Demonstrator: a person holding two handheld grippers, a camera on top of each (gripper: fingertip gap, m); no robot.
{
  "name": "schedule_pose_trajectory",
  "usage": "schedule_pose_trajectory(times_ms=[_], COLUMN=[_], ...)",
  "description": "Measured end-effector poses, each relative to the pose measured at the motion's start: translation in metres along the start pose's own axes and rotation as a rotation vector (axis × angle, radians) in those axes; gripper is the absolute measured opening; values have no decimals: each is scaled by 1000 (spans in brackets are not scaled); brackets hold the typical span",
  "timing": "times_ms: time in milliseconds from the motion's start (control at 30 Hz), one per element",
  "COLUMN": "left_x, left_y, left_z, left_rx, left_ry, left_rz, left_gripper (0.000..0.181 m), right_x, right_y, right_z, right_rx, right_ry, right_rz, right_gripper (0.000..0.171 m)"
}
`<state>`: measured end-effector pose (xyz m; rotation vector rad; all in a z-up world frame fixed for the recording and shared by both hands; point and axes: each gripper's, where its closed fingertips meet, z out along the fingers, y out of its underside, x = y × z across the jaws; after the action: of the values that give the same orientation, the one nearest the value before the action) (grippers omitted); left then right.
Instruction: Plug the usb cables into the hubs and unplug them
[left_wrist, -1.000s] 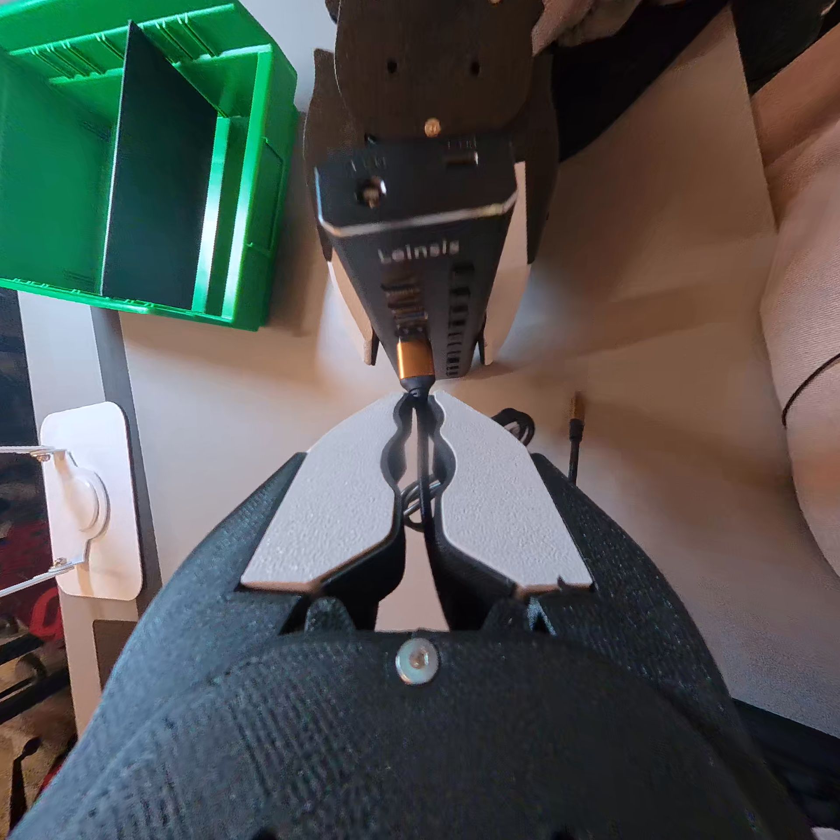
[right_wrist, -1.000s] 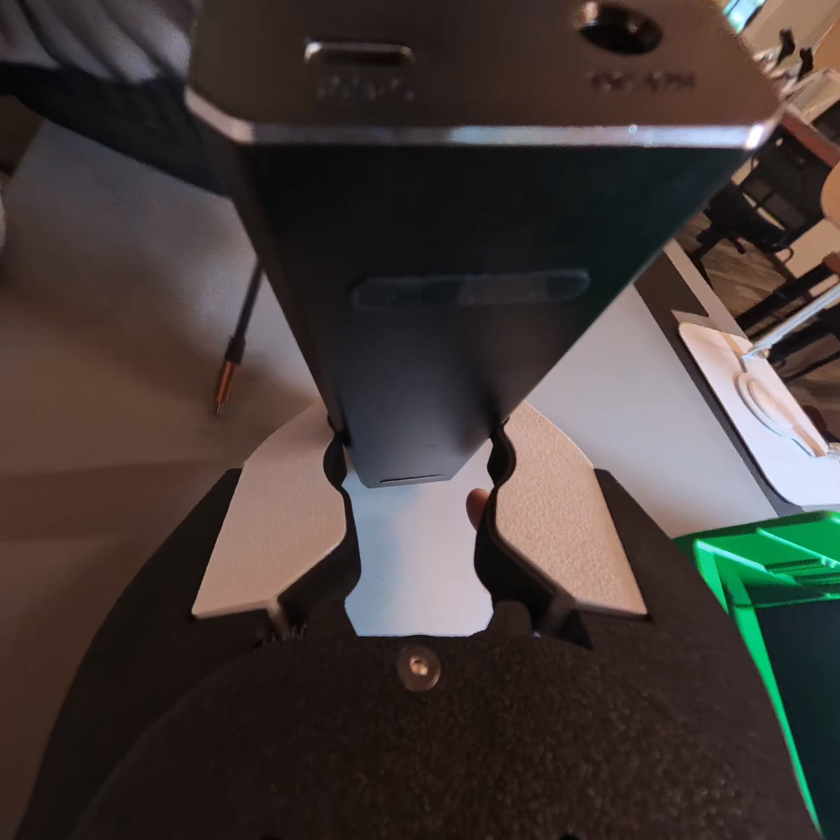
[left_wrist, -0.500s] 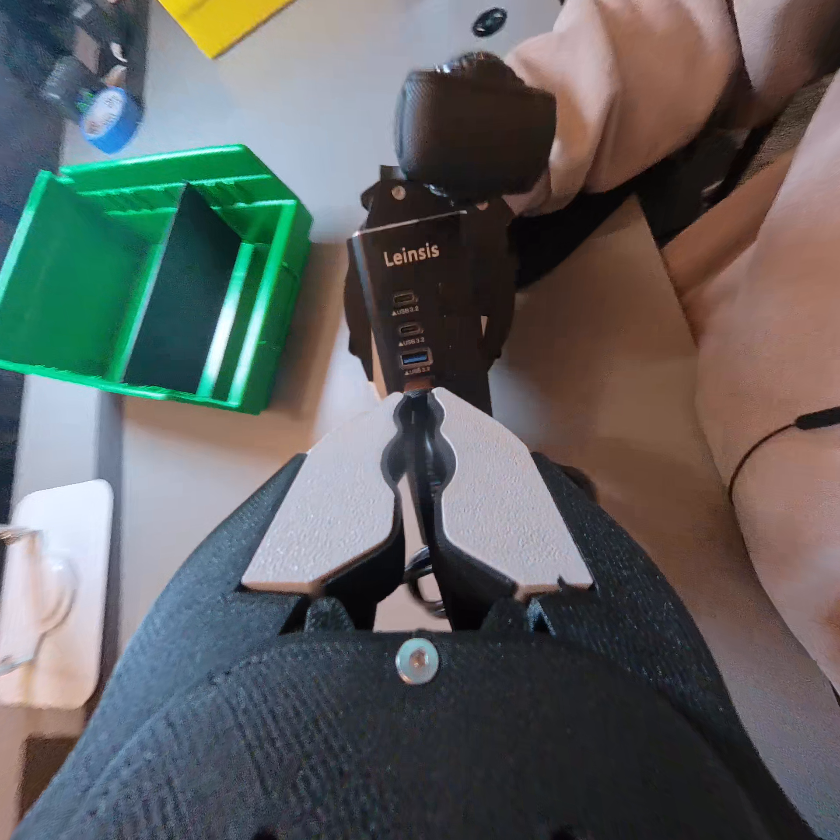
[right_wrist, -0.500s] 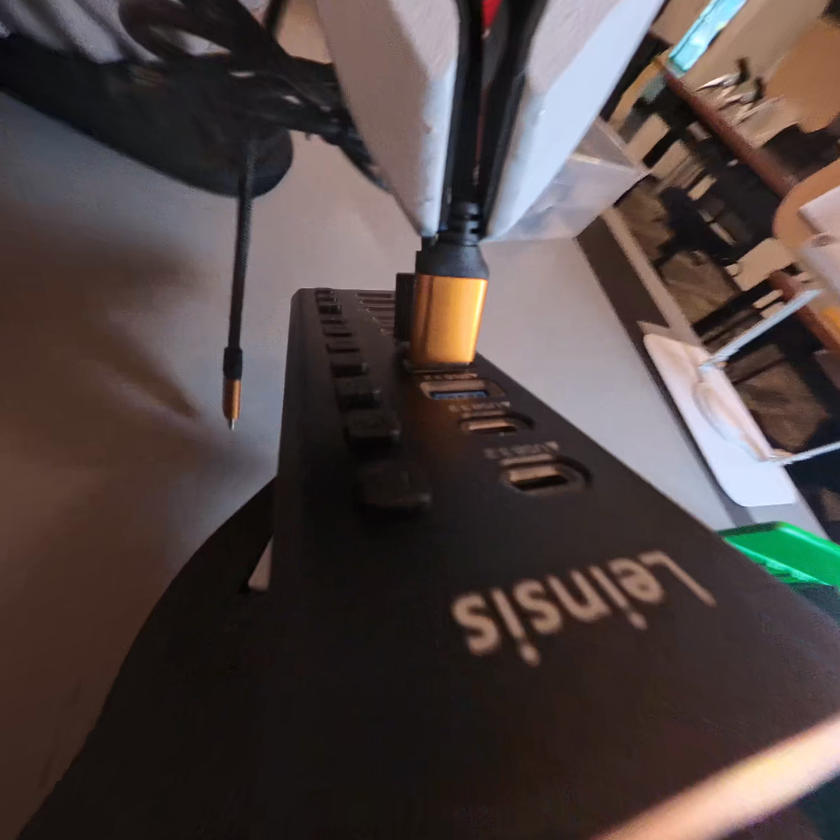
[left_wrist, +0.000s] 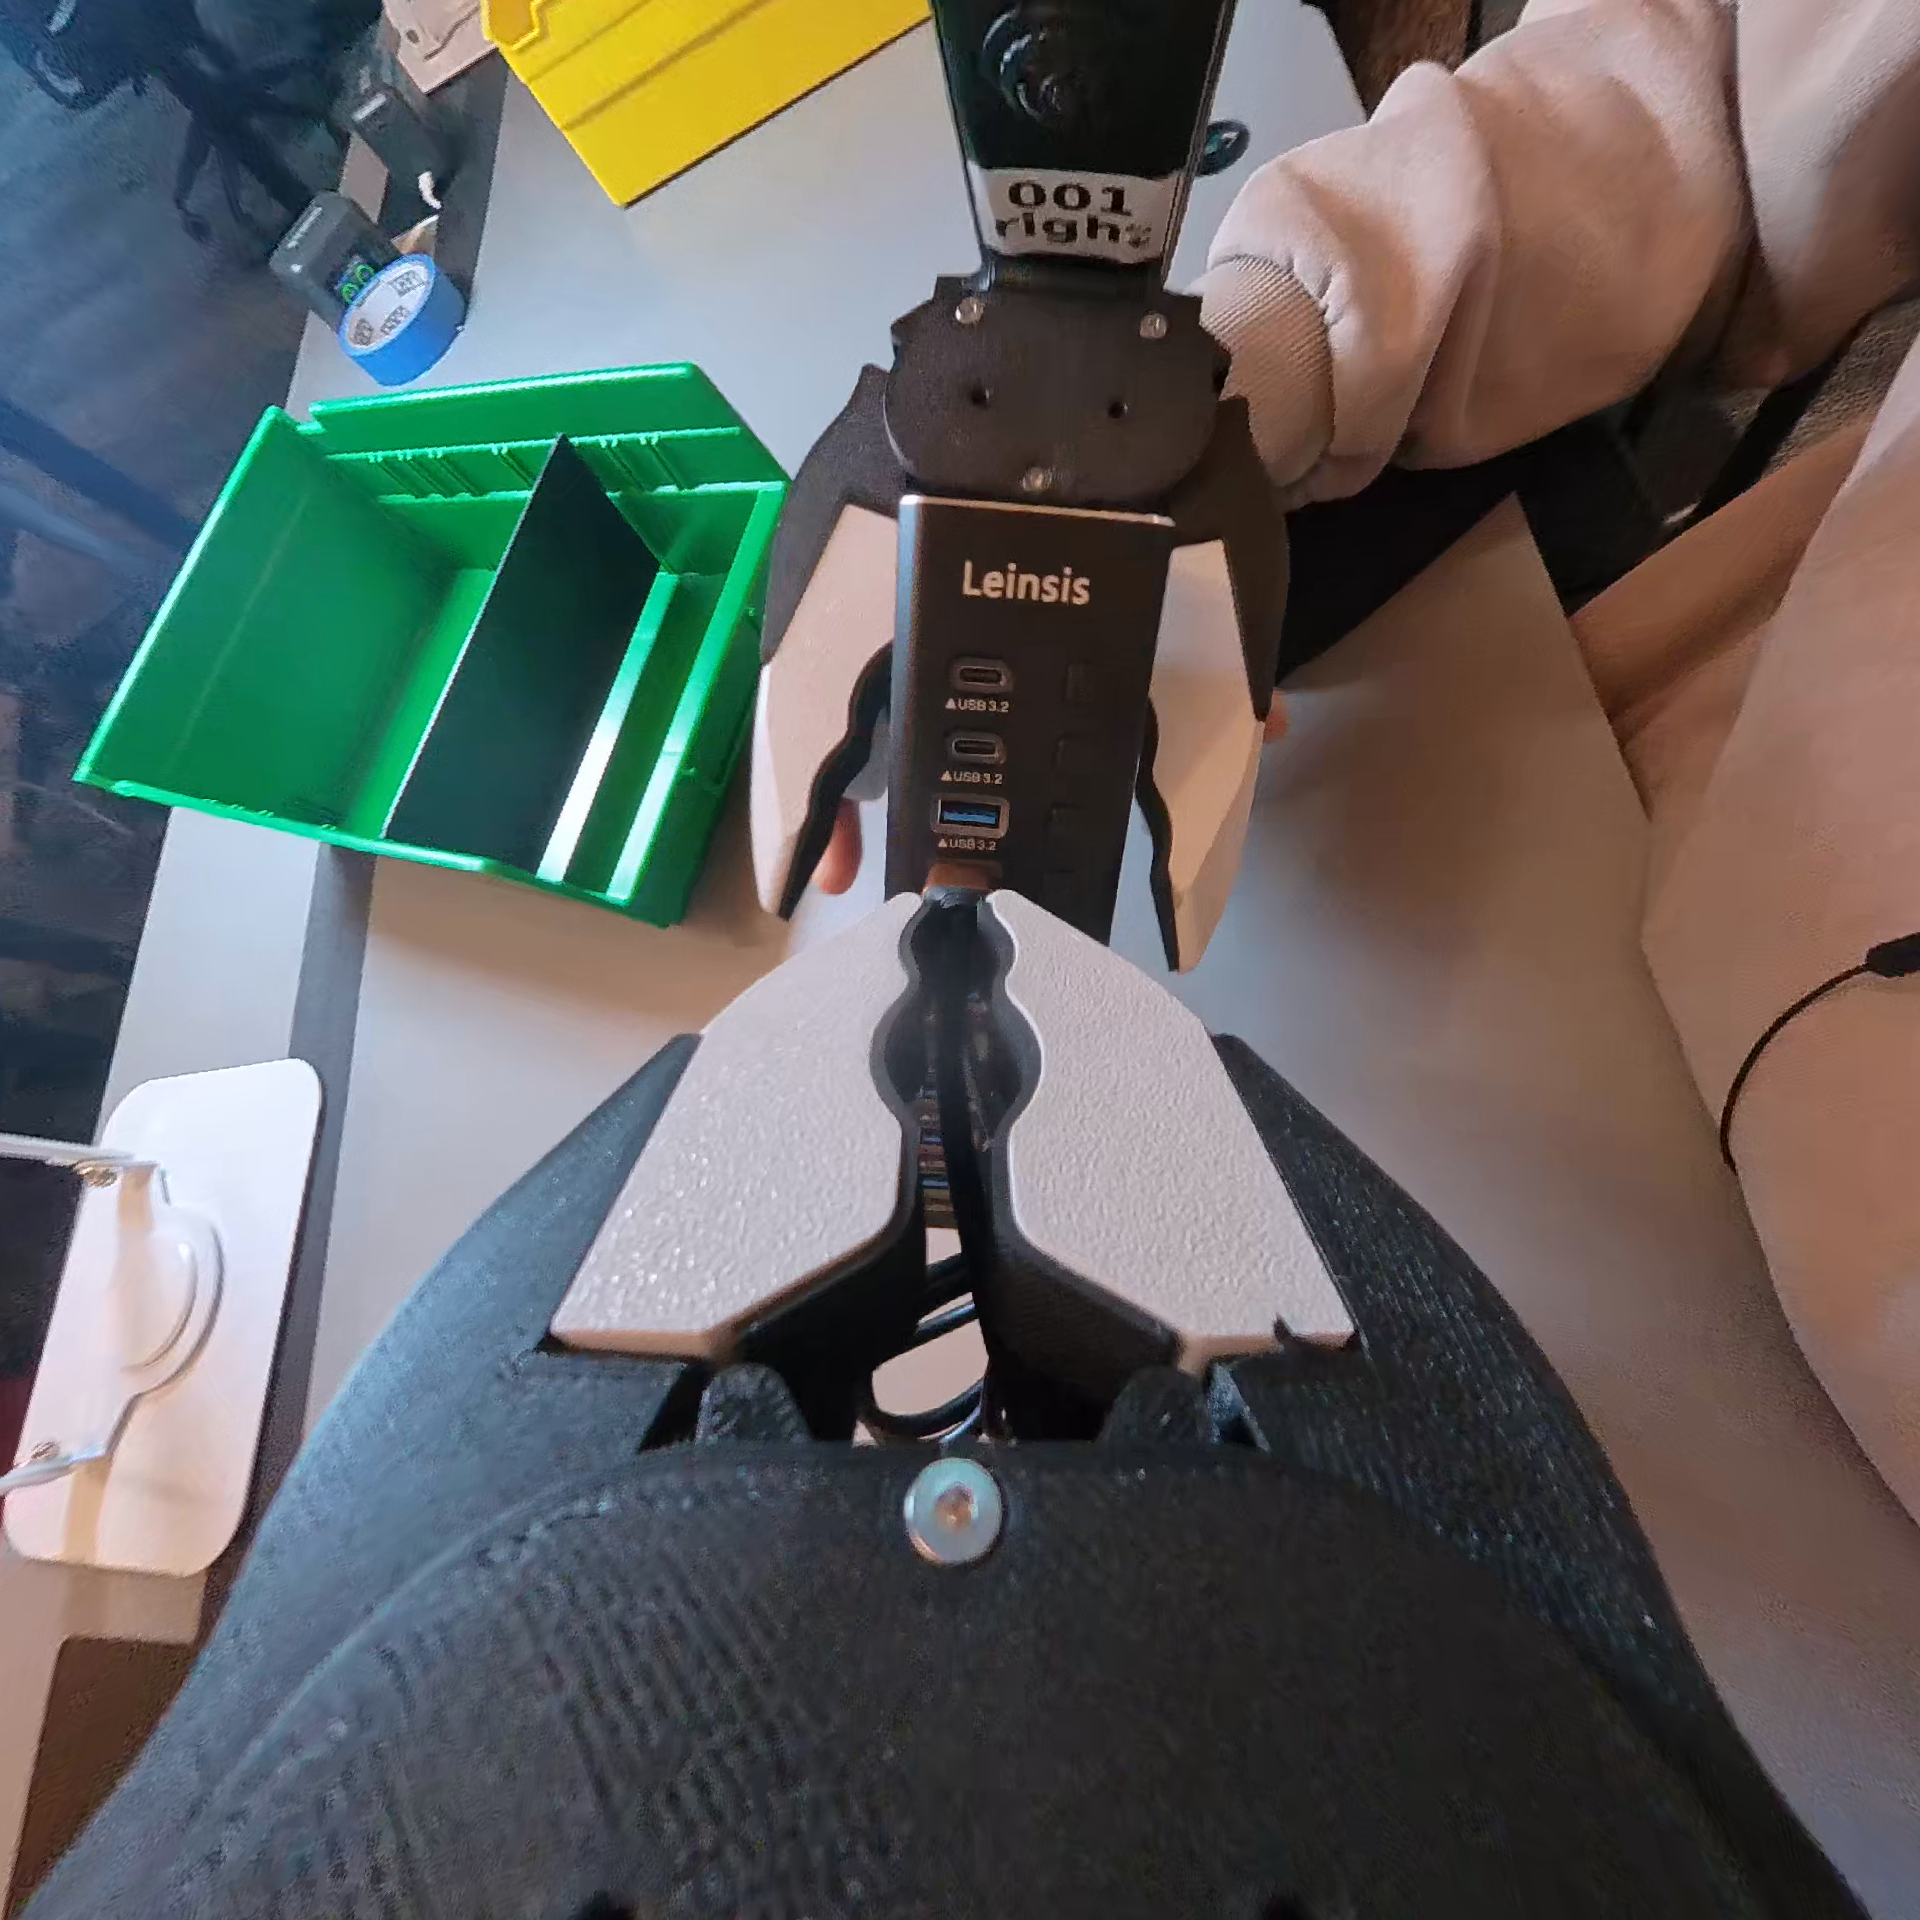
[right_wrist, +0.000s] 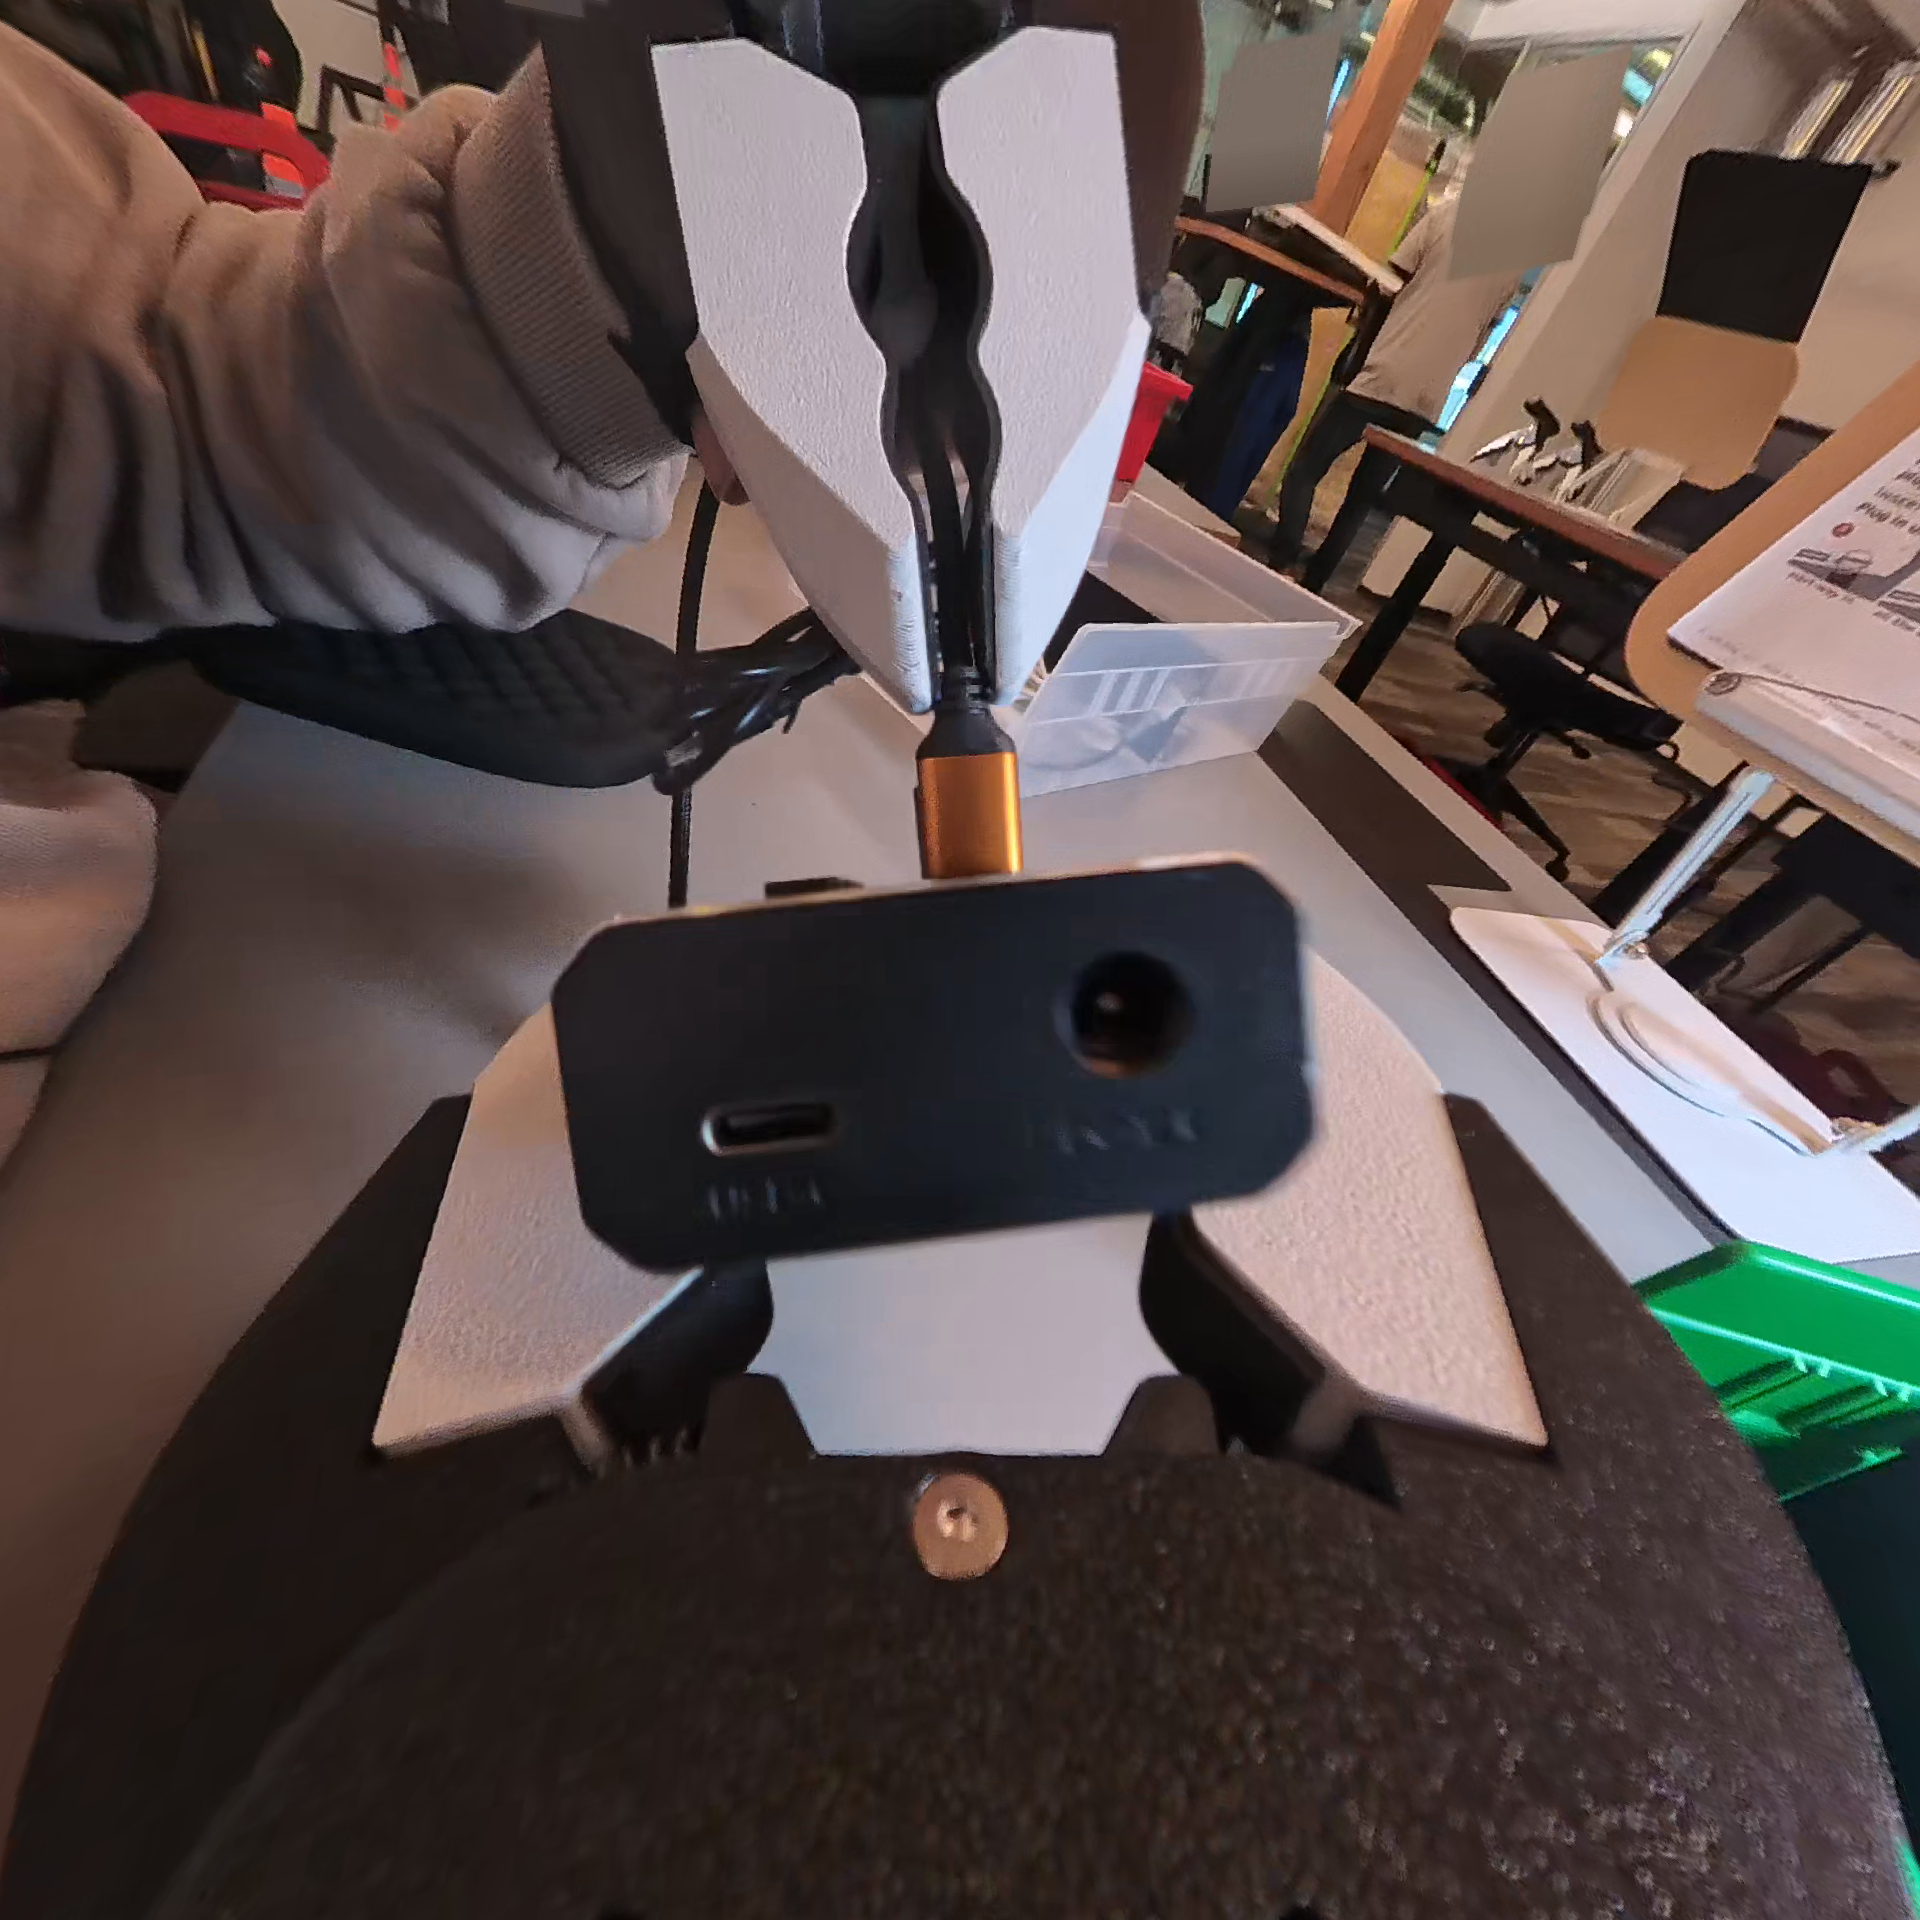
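A black USB hub (left_wrist: 1023, 675) is clamped between the white fingers (left_wrist: 821, 727) of my right gripper, port face towards the left wrist camera. In the right wrist view my right gripper (right_wrist: 935, 1039) is shut on the hub (right_wrist: 935, 1060), whose end face fills the middle. My left gripper (left_wrist: 956, 904) is shut on a black cable just behind its copper plug (left_wrist: 961, 878). The plug (right_wrist: 966, 810) stands in a port on the hub's top face, below the left gripper (right_wrist: 951, 665). The port itself is hidden.
A green divided bin (left_wrist: 447, 644) stands left of the hub, with a yellow bin (left_wrist: 707, 83) and a blue tape roll (left_wrist: 400, 312) behind it. A white stand base (left_wrist: 156, 1320) sits at the table's left edge. A person's sleeve (left_wrist: 1507, 260) is at right. A clear bin (right_wrist: 1174, 675) stands beyond. Less than 4 cm separates the two grippers' tips.
The right gripper has turned the hub, so its end face now points at the right camera. The left gripper kept its hold on the cable with the plug at the hub.
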<state>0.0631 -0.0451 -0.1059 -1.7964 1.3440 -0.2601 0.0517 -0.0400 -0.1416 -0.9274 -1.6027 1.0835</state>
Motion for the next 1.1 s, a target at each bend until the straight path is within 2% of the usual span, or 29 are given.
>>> schedule_pose_trajectory(times_ms=[167,367,500,533,667,733,800,933,1000,1100], left_x=[1,-8,-34,-42,-67,-64,-54,-34,-29,-28], left_y=[-2,-6,-13,-16,-8,11,38,84,97,110], left_z=[6,2,-25,-38,-78,-78,-67,-39,-28,-16], left_rx=[48,131,236,279,395,378,314,251,268,250], left_ry=[22,-5,-122,-165,-317,-322,-303,-274,-252,-221], left_rz=[-33,-69,-140,-157,-231,-273,-306,-369,-418,-469], left_gripper=[7,12,43,46,51,48,49,49,46,46], right_x=[-3,2,29,41,107,152,204,306,348,383], right_y=[2,-9,-30,-39,-77,-90,-91,-56,-18,45], right_z=[-2,-9,-34,-45,-93,-114,-128,-138,-136,-121], right_rx=[10,29,118,153,246,243,167,67,37,-11], right_ry=[10,-6,59,86,260,363,503,698,793,879], right_rz=[-20,70,141,154,145,128,75,146,258,411], right_gripper=[106,69,69,69,69,69,69,69,69,70])
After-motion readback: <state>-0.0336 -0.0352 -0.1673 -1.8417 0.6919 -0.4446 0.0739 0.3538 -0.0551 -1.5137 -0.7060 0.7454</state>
